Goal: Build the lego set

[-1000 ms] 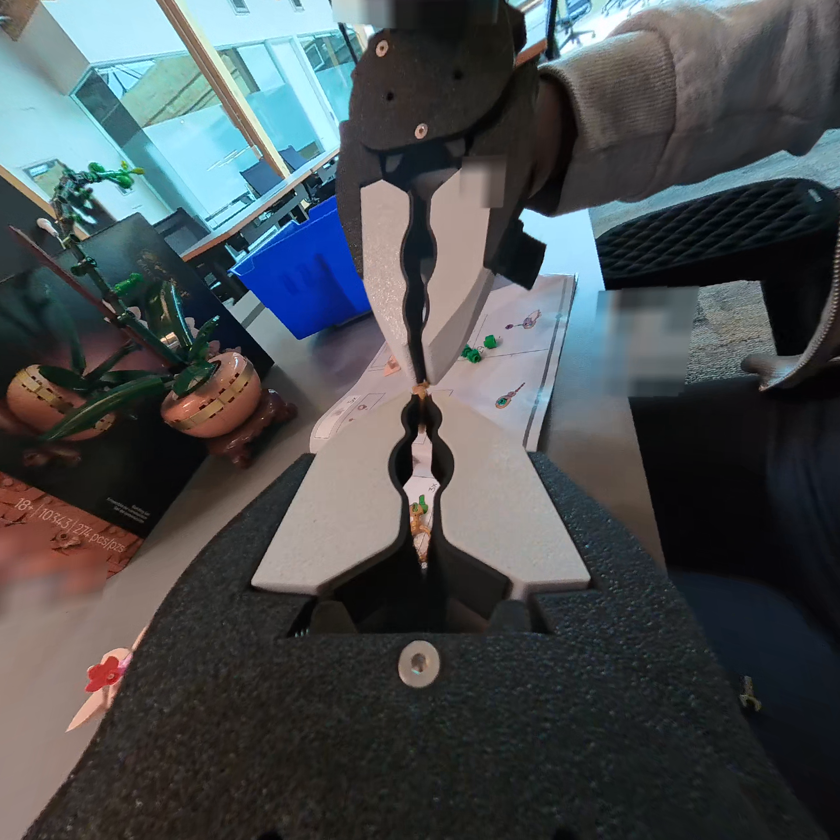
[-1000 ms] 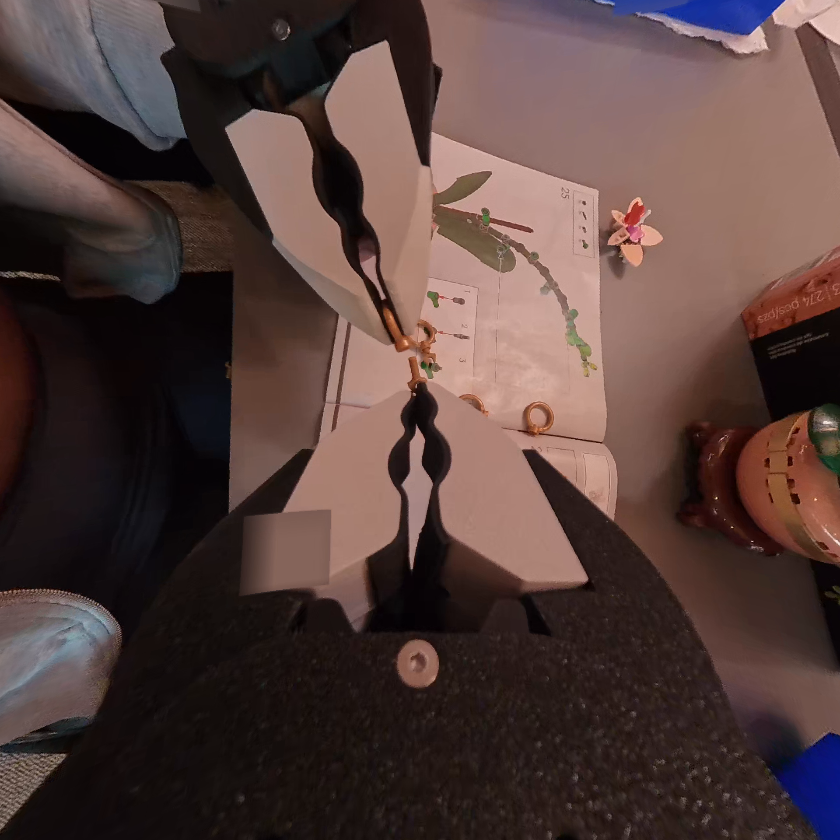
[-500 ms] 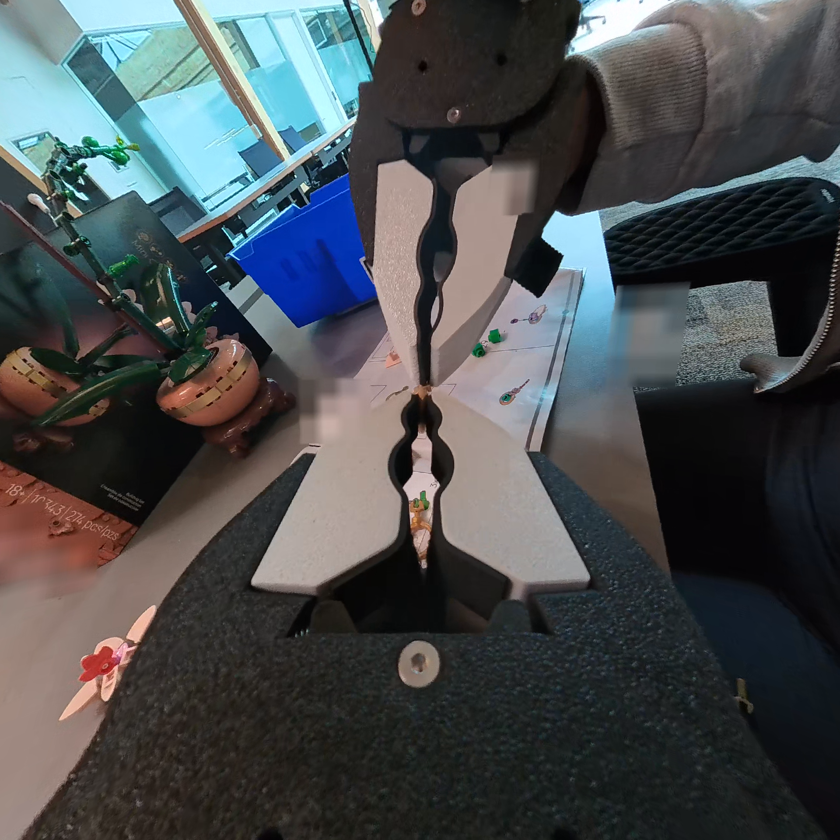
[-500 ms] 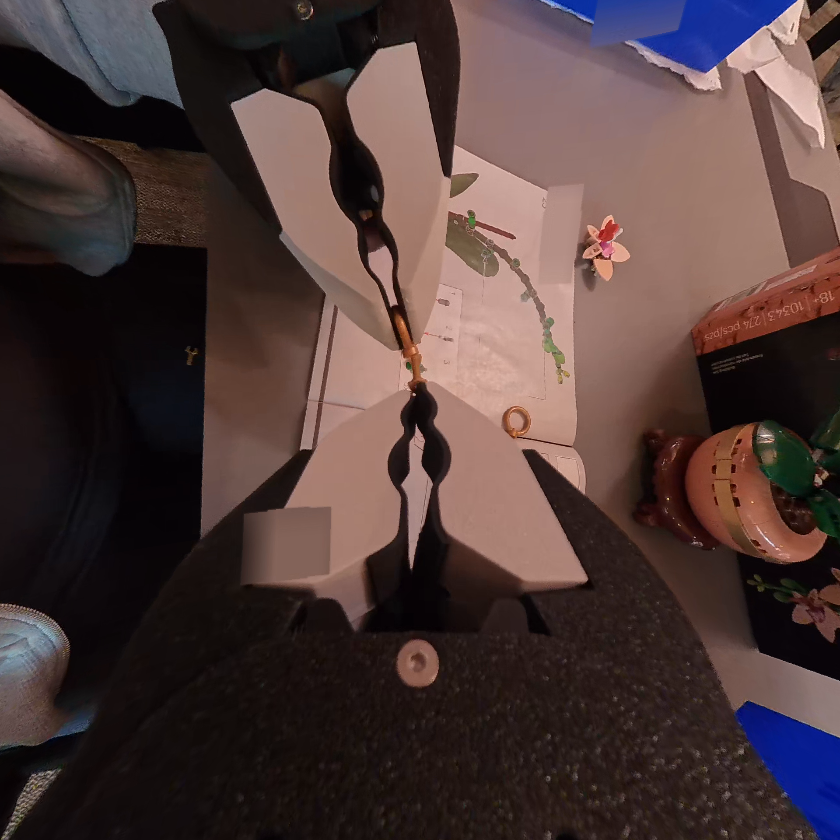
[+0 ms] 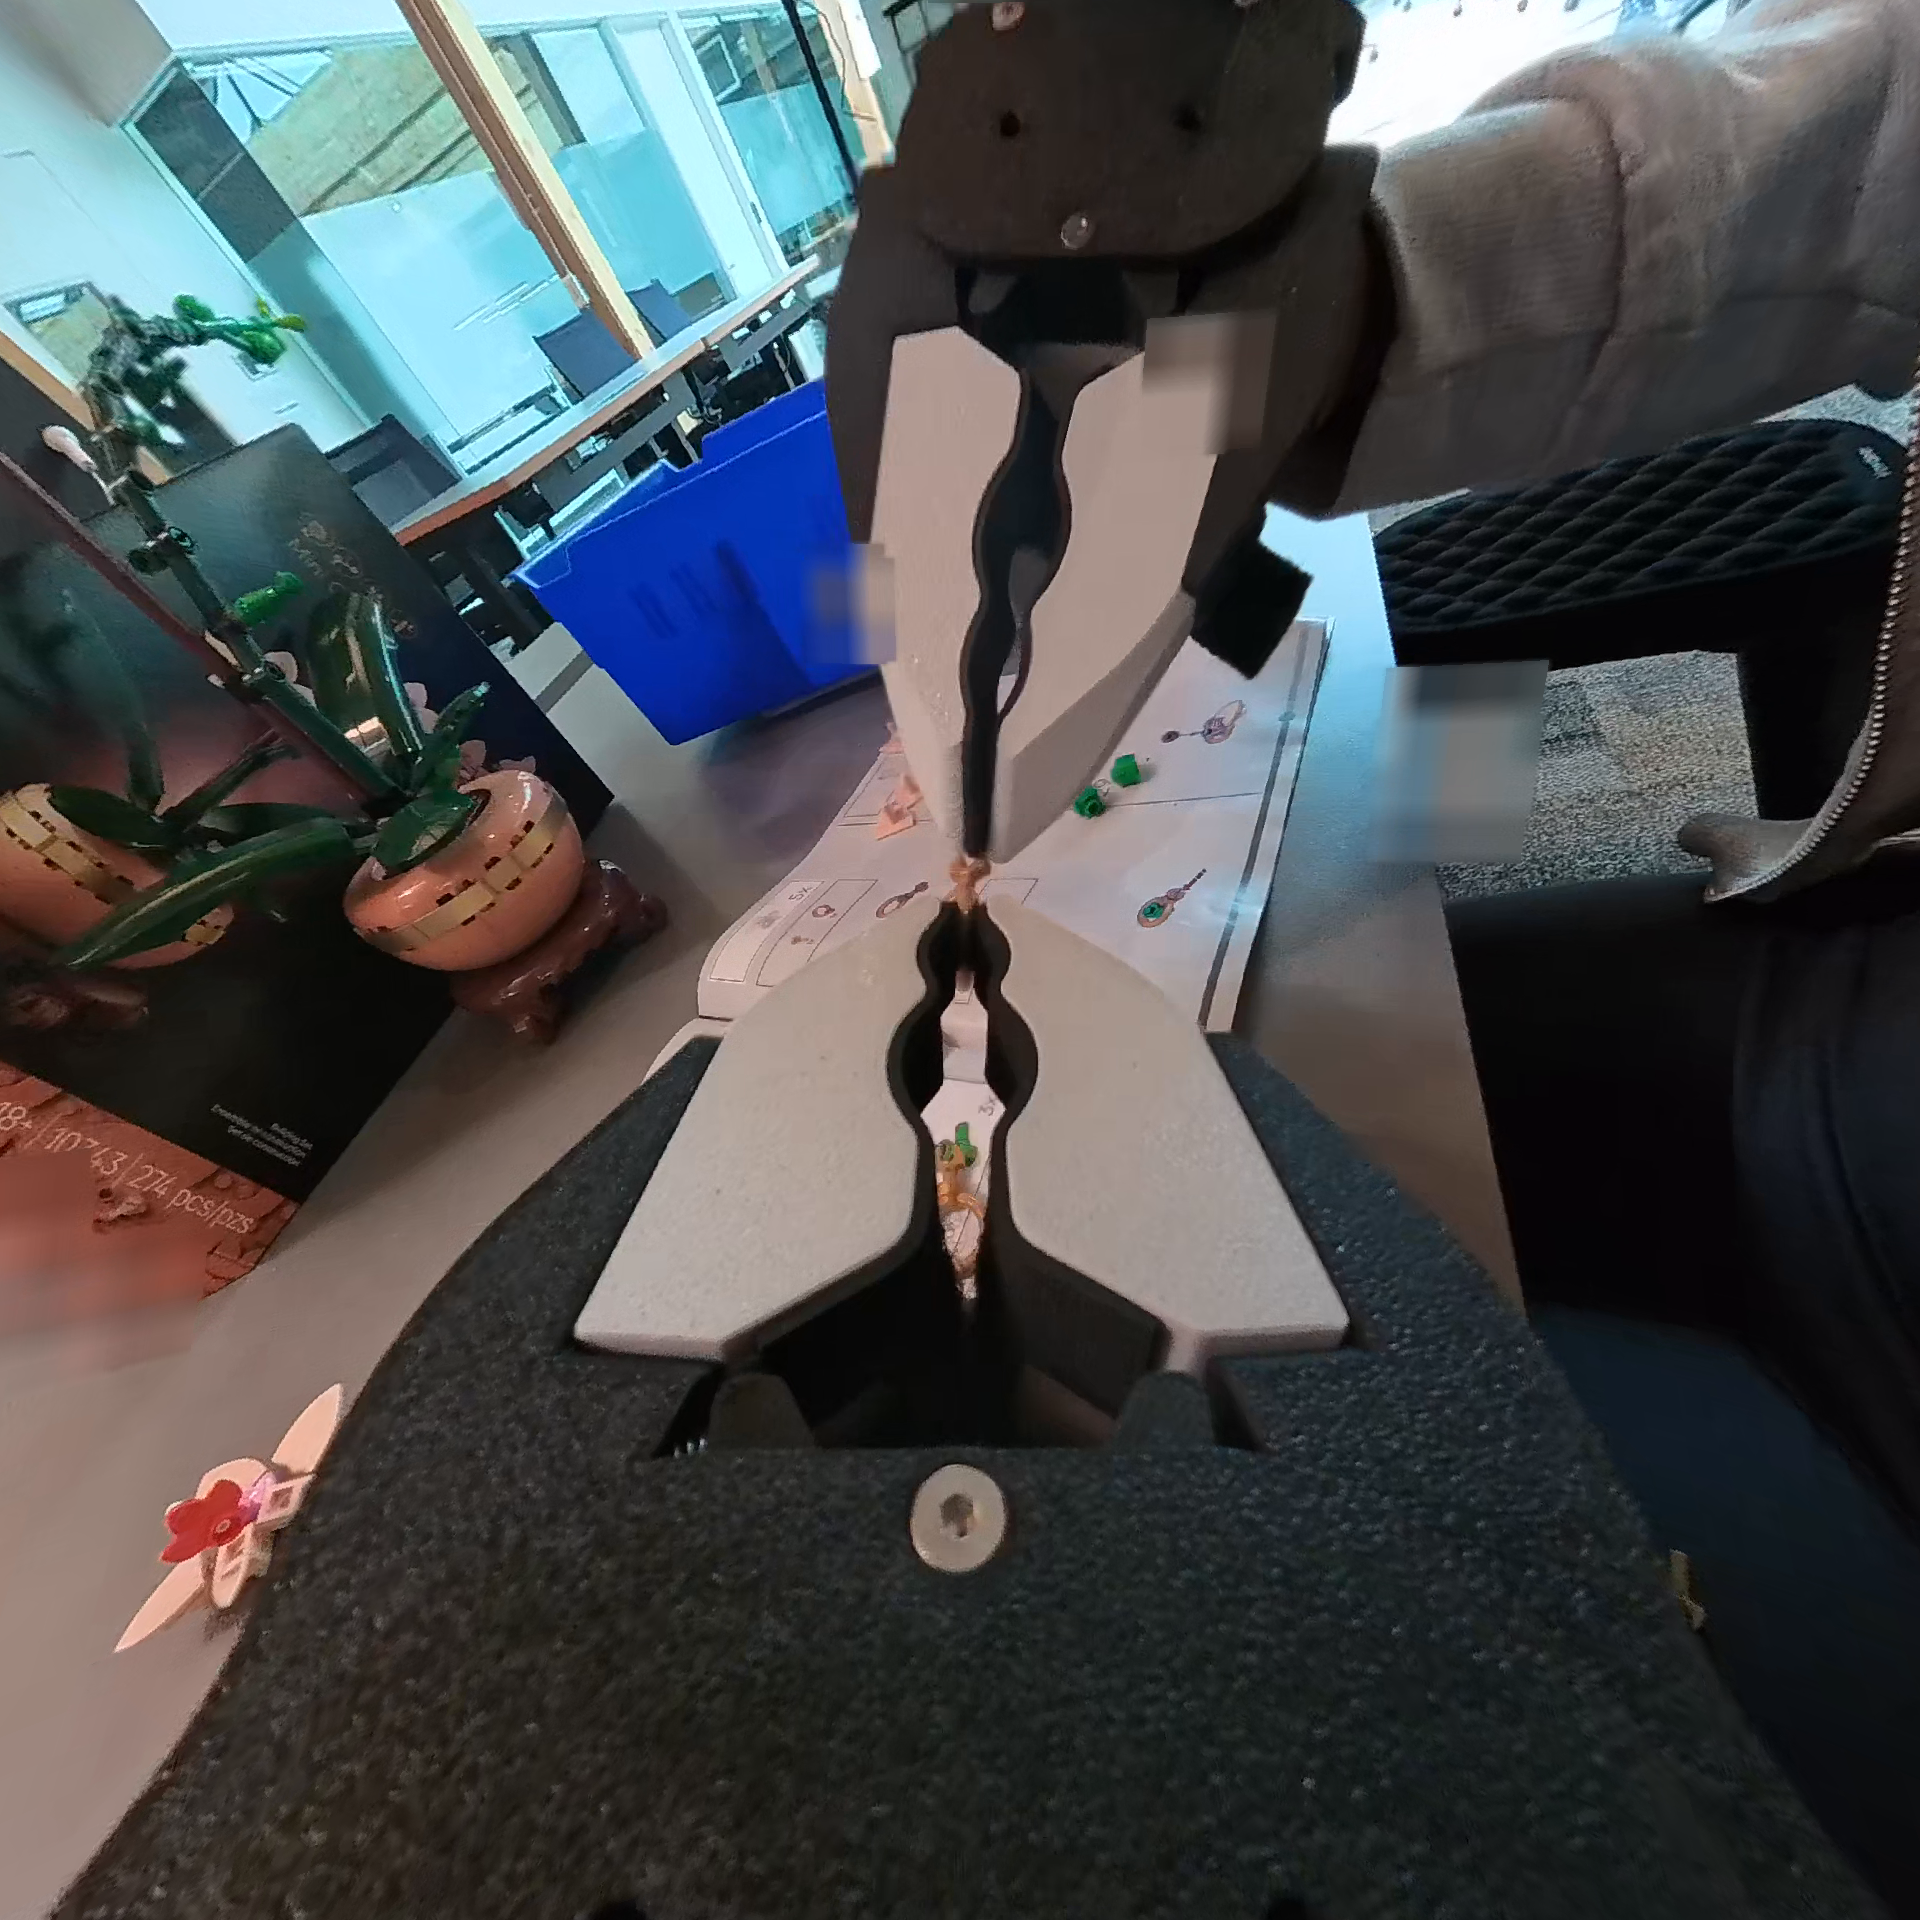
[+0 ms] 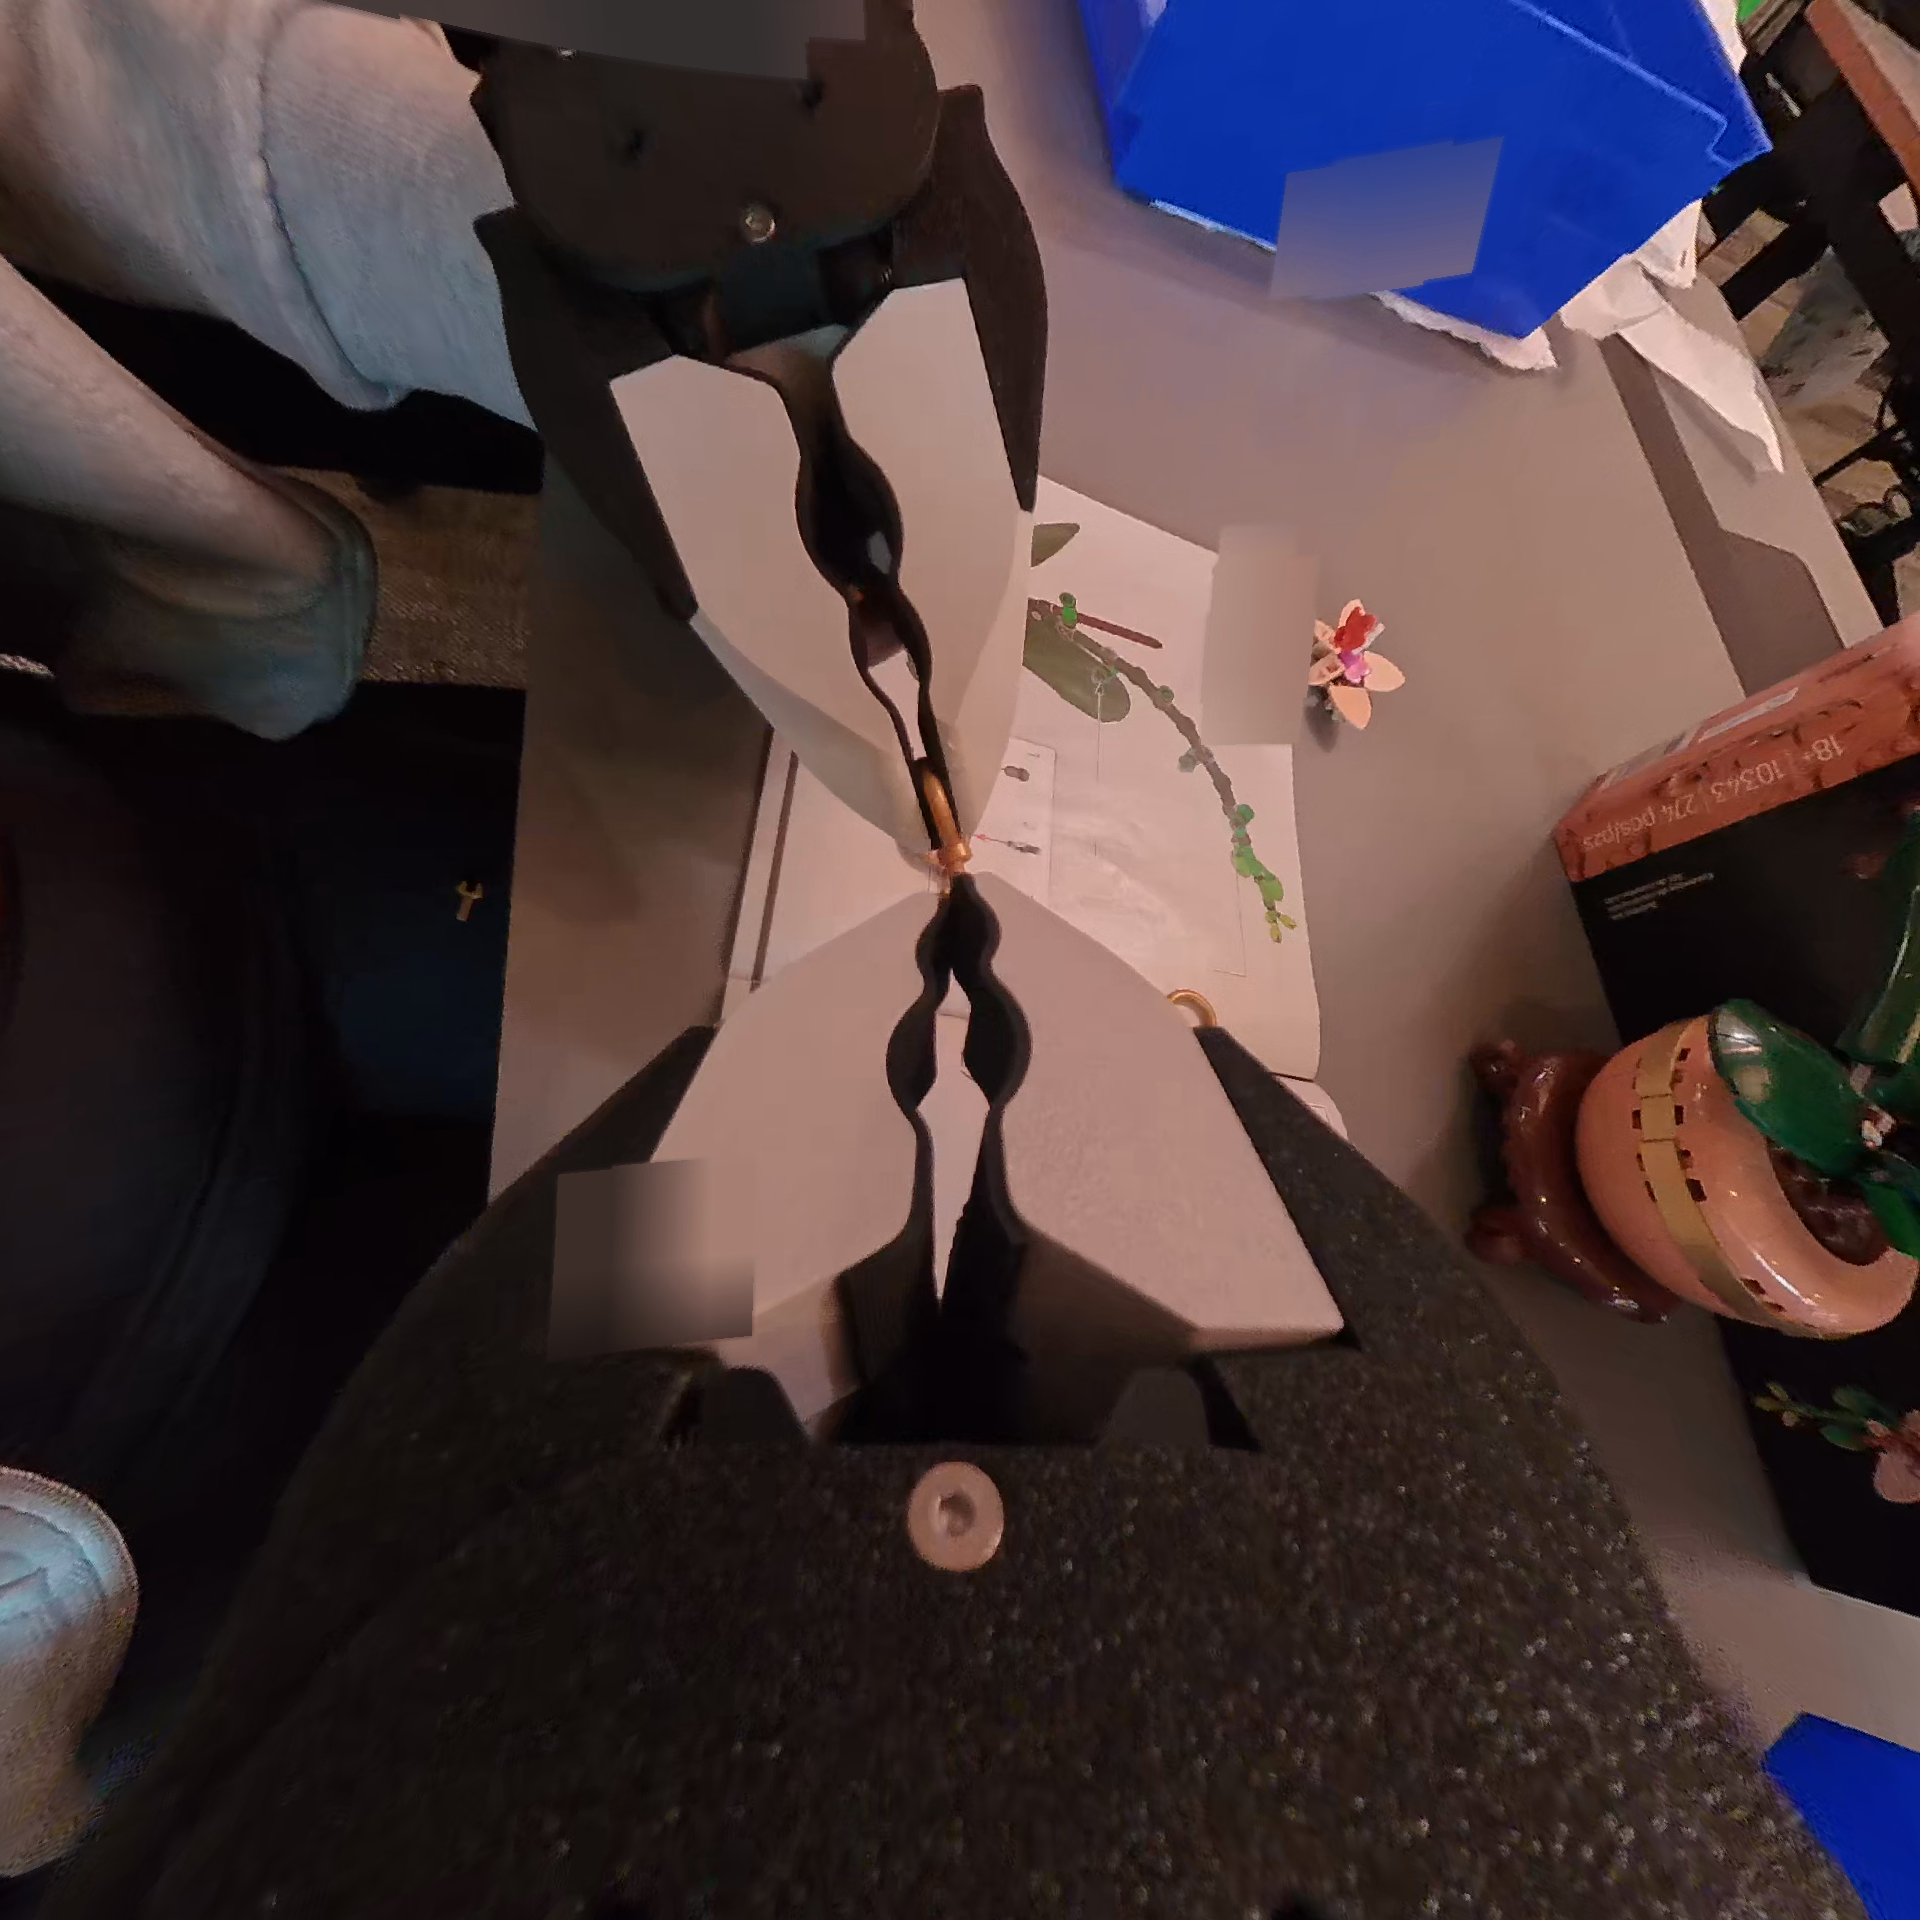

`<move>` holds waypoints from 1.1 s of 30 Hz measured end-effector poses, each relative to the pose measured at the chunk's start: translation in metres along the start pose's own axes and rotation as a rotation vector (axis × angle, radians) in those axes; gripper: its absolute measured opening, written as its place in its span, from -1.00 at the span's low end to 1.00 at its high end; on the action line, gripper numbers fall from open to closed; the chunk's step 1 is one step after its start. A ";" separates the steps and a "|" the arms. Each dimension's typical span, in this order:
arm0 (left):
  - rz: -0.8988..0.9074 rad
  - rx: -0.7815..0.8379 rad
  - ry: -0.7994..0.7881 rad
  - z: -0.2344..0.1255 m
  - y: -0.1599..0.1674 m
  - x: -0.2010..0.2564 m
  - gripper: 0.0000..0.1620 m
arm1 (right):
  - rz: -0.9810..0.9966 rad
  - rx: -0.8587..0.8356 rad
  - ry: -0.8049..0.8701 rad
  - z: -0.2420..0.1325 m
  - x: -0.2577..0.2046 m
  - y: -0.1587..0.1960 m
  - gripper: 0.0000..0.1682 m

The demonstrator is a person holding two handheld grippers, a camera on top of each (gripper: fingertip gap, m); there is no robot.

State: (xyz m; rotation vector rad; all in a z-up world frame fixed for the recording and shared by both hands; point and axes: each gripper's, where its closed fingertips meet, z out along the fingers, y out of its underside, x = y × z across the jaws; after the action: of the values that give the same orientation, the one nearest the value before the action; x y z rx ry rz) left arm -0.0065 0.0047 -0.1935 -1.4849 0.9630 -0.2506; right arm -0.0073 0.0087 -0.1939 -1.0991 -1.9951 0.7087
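Observation:
My left gripper (image 5: 961, 914) is shut on a small gold ring piece (image 6: 938, 805), whose stub end sticks out of its tips. My right gripper (image 6: 954, 883) is shut on another tiny gold piece (image 5: 971, 871). The two grippers meet tip to tip above the open instruction booklet (image 6: 1132, 831), and the gold pieces touch end to end. In the left wrist view the right gripper (image 5: 977, 842) points down from above. In the right wrist view the left gripper (image 6: 940, 831) comes in from the top. How far the pieces are joined is hidden by the fingertips.
A pink orchid pot model (image 5: 462, 873) stands on the set's box (image 5: 156, 1039) at the left. A blue bin (image 5: 717, 603) is at the back. A loose flower (image 5: 223, 1527), green bits (image 5: 1107, 784) and a gold ring (image 6: 1190, 1003) lie around. The table edge and a person's lap are at the right.
Both grippers stayed shut. The left gripper's ring piece has swung into line with the right gripper's tips, and the two gold pieces now touch. Both hands drifted slightly over the booklet.

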 end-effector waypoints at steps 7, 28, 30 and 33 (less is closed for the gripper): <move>-0.014 0.034 0.014 -0.001 -0.004 0.001 -0.98 | 0.024 0.105 -0.005 -0.001 0.001 -0.009 -1.00; -0.121 0.078 -0.032 -0.009 -0.008 -0.015 -0.98 | 0.317 -0.321 -0.222 0.002 -0.015 0.059 -0.86; -0.120 0.076 -0.037 -0.010 -0.008 -0.015 -0.98 | 0.410 -0.353 -0.126 0.003 -0.015 0.057 -0.83; -0.133 0.080 -0.048 -0.011 -0.007 -0.017 -0.98 | 0.564 -0.389 0.115 0.003 -0.009 0.065 -0.73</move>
State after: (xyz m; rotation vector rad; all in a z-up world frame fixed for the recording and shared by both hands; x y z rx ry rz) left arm -0.0211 0.0073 -0.1784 -1.4771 0.8086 -0.3444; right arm 0.0240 0.0316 -0.2471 -1.9316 -1.7701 0.5203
